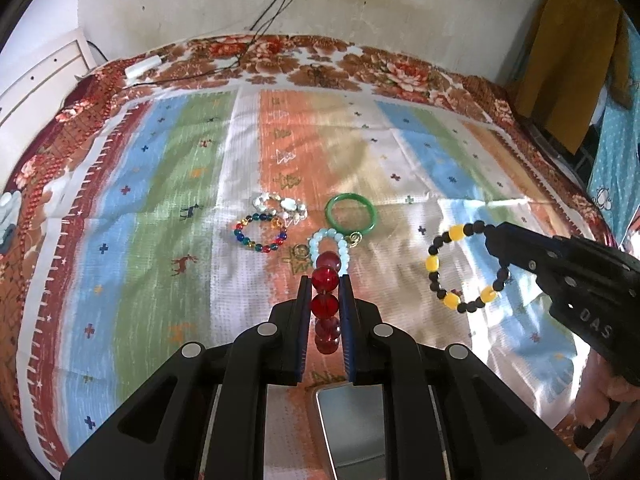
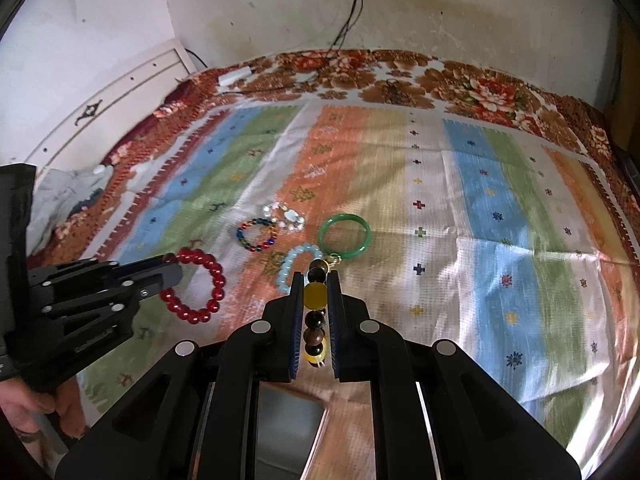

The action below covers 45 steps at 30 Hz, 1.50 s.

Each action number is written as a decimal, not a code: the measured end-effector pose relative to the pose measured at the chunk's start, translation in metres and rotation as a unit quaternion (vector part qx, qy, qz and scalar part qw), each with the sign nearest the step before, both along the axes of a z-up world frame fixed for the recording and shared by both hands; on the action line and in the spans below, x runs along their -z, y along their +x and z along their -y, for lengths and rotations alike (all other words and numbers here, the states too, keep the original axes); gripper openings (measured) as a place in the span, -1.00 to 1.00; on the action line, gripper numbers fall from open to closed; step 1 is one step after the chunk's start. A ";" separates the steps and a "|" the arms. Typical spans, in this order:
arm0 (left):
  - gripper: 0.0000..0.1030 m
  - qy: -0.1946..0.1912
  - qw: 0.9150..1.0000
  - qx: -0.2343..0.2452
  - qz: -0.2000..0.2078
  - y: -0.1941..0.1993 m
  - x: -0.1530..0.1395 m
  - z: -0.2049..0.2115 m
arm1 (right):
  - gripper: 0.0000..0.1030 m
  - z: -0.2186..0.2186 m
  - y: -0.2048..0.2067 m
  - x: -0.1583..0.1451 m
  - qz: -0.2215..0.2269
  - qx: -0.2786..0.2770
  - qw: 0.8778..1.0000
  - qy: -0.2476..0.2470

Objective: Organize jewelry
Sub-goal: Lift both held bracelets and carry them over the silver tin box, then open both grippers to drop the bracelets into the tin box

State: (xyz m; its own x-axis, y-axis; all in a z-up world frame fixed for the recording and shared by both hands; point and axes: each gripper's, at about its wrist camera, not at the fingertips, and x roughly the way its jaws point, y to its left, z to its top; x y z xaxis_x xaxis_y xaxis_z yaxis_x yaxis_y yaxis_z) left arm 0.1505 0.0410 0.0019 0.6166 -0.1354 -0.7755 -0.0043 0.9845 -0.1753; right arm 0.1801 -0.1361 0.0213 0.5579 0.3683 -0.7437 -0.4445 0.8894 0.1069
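Nearest to us, under both claws, lies a flat grey tray point(image 1: 352, 424), its corner showing between the arms. Our left claw point(image 1: 325, 280) is clamped on the red bead bracelet point(image 1: 325, 278), the beads lined up edge-on between the two blue pads. From the right wrist view that same bracelet hangs as a full ring off the claw tip, held above the striped cloth point(image 2: 500, 240).

Our right claw point(image 2: 316, 292) is closed on the black and yellow bead bracelet point(image 2: 315, 295), with a yellow bead squeezed between the pads. In the left wrist view it dangles as an open loop from the claw at the right side, well apart from the red one.

Just beyond the claw tips the pale blue bead bracelet point(image 1: 330, 242) rests on the cloth, touching the green bangle point(image 1: 351, 212) by a small gold charm. To their left sits the multicoloured bead bracelet point(image 1: 261, 235), and just behind it the white stone bracelet point(image 1: 280, 205).

Farther back the floral bedspread point(image 1: 320, 64) borders the cloth, with a white adapter point(image 1: 142, 66) and black cables point(image 1: 276, 4) running up the wall.
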 end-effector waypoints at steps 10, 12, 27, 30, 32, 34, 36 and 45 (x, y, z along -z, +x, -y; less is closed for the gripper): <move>-0.75 -0.007 1.000 0.011 0.026 -0.022 -0.013 0.009 | -0.76 0.007 -0.025 -0.009 0.013 -0.017 1.000 0.012; -0.75 -0.007 0.999 0.012 0.030 -0.026 -0.015 0.011 | -0.76 0.008 -0.031 -0.010 0.013 -0.022 1.000 0.016; -0.75 -0.014 0.999 0.031 0.040 -0.072 -0.015 0.026 | -0.76 0.012 -0.069 -0.001 -0.003 -0.049 0.998 0.026; -0.75 -0.014 0.999 0.034 0.036 -0.078 -0.010 0.029 | -0.76 0.012 -0.072 0.001 -0.007 -0.052 0.998 0.027; -0.75 -0.012 0.999 0.039 0.029 -0.080 -0.005 0.032 | -0.76 0.011 -0.074 0.003 -0.010 -0.055 0.998 0.027; -0.74 -0.010 0.999 0.041 0.023 -0.080 -0.001 0.034 | -0.76 0.010 -0.075 0.005 -0.013 -0.060 0.998 0.028; -0.73 -0.006 0.999 0.043 0.018 -0.078 0.002 0.035 | -0.69 0.011 -0.075 0.005 -0.017 -0.062 0.997 0.031; -0.08 0.012 1.000 -0.004 0.025 -0.073 0.001 0.015 | -0.06 0.019 -0.063 0.008 -0.016 -0.033 0.999 0.022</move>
